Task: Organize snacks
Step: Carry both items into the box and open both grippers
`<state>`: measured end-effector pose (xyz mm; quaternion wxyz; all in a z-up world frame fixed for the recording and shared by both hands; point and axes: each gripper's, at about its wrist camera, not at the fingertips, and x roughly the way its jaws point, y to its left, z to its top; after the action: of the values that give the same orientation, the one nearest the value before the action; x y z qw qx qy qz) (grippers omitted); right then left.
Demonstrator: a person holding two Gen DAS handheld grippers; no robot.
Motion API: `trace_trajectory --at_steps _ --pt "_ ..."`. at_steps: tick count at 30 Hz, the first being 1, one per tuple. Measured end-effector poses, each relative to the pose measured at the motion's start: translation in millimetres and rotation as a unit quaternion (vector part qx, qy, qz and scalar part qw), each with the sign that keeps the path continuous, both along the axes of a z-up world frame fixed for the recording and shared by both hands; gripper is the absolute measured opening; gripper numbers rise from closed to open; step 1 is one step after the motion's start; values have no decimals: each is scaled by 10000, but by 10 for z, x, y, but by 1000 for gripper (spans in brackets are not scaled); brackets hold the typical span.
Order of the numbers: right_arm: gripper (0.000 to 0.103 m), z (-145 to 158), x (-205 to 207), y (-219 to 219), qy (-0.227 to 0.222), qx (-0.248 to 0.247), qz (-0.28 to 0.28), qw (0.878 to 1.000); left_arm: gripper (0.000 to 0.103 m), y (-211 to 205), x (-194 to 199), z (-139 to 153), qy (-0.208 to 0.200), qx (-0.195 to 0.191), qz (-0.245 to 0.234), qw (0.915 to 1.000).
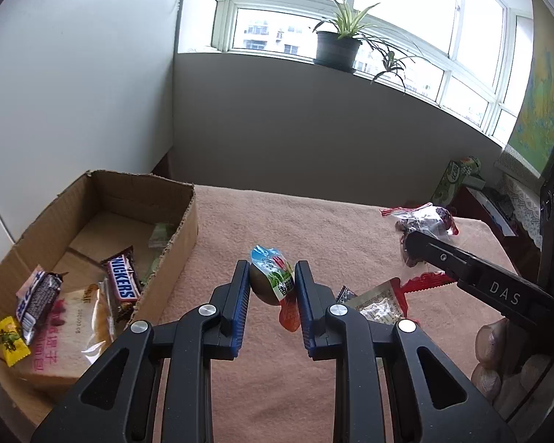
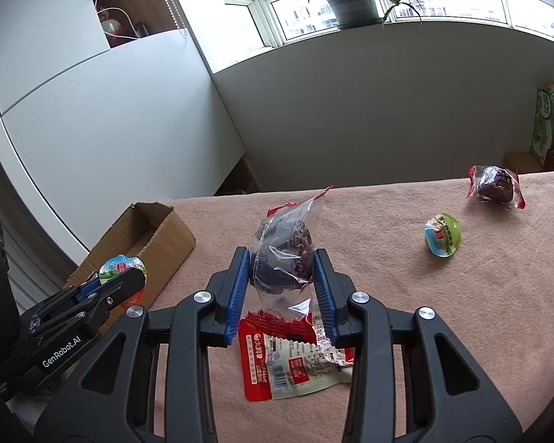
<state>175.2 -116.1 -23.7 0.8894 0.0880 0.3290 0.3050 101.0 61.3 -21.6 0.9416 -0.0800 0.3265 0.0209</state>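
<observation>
Left gripper [image 1: 272,288] is clamped on a jelly cup [image 1: 271,277], right gripper [image 2: 281,288] on a dark snack bag [image 2: 282,254], both lifted off the cloth, prob. for carrying. Box [image 1: 173,229] w/ other snacks sits left of the left gripper, likely the drop spot.

Two jelly cups: one [image 1: 271,277] gripped, one [image 2: 442,234] on the worktop; two clear-wrapped dark cakes: one [image 2: 282,254] gripped, one [image 2: 495,185] lying loose; one flat red-and-white packet [image 2: 295,361]; one cardboard box [image 1: 183,217]; one Snickers bar [image 1: 123,284]; one yellow sweet [image 1: 9,339].
</observation>
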Motion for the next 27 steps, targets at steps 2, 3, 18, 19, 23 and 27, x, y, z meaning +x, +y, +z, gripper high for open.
trace_trajectory --at_steps 2,3,18,19,23,27 --pt "36 57 -63 166 -66 27 147 9999 23 88 -51 33 -69 21 70 9999" --pt "36 82 -94 242 -100 34 206 9997 23 138 -78 48 -97 13 108 9999" --pt "36 120 -337 1259 -191 -83 952 9952 23 904 -435 114 -331 95 704 9969" --pt "36 114 -342 1300 -182 -77 994 9948 23 958 -454 113 -338 83 744 9966" --pt "36 110 -347 1489 -151 -58 1143 9933 23 1132 -508 78 -317 56 903 9954" --pt "36 94 -363 1688 -136 -81 1275 9917 23 1285 -544 23 -247 4 1041 9943"
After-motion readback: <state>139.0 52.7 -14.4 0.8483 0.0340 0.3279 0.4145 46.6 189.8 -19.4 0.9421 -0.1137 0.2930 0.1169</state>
